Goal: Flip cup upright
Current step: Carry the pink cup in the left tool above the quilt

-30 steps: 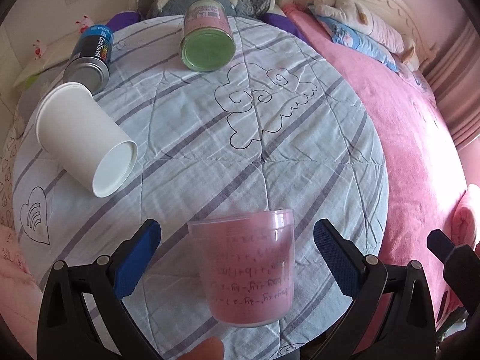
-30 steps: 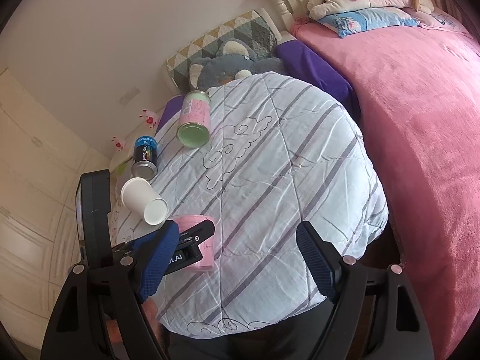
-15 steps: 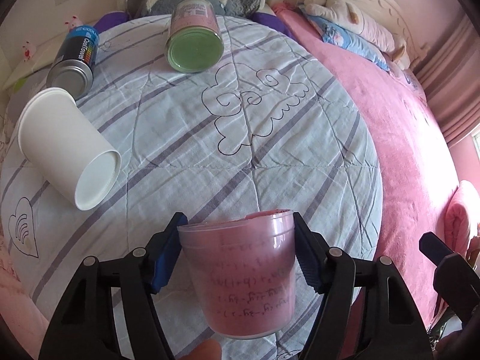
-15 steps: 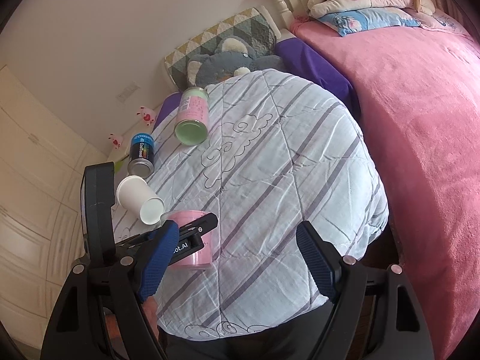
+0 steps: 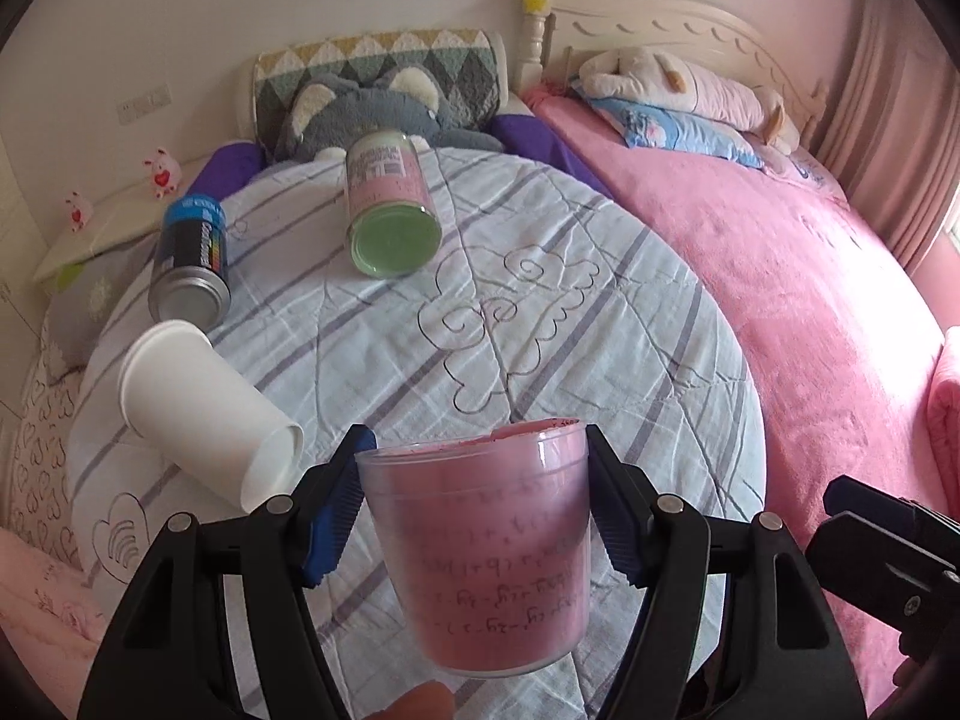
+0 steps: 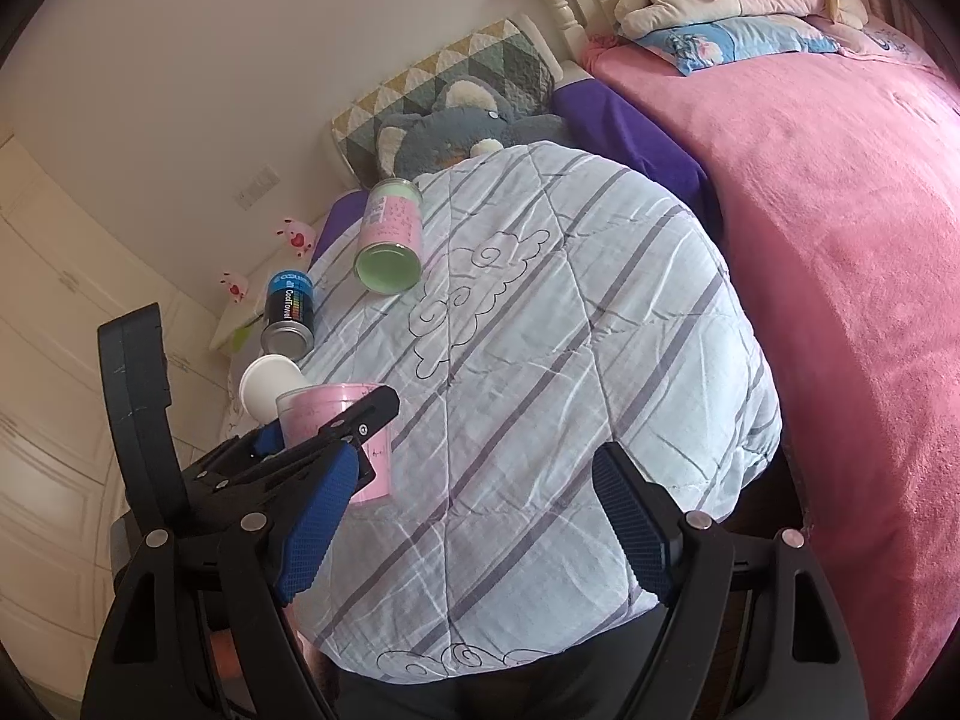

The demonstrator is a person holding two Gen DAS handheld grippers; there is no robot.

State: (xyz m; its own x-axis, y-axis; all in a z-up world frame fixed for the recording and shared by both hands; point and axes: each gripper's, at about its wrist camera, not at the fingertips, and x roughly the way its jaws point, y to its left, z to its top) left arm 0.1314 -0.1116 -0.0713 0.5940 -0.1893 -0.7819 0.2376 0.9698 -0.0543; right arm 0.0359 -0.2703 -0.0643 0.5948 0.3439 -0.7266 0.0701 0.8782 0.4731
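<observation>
My left gripper (image 5: 474,498) is shut on a pink translucent plastic cup (image 5: 486,546) with small printed text. The cup is held lifted above the striped quilt (image 5: 570,330), its wide rim up and away from the camera, tilted a little. The same cup (image 6: 342,438) shows in the right wrist view, clamped by the left gripper (image 6: 336,426) over the quilt's left edge. My right gripper (image 6: 474,516) is open and empty, held above the near part of the quilt. A white paper cup (image 5: 204,414) lies on its side left of the pink cup.
A black and blue can (image 5: 192,258) and a pink-labelled green jar (image 5: 390,204) lie on their sides at the quilt's far left. A grey plush toy (image 5: 372,102) and patterned pillow sit behind. A pink bed (image 5: 810,276) runs along the right.
The left gripper has closed on the pink cup and lifted it, tipping the view up towards the headboard. The right gripper stayed open and nearly still.
</observation>
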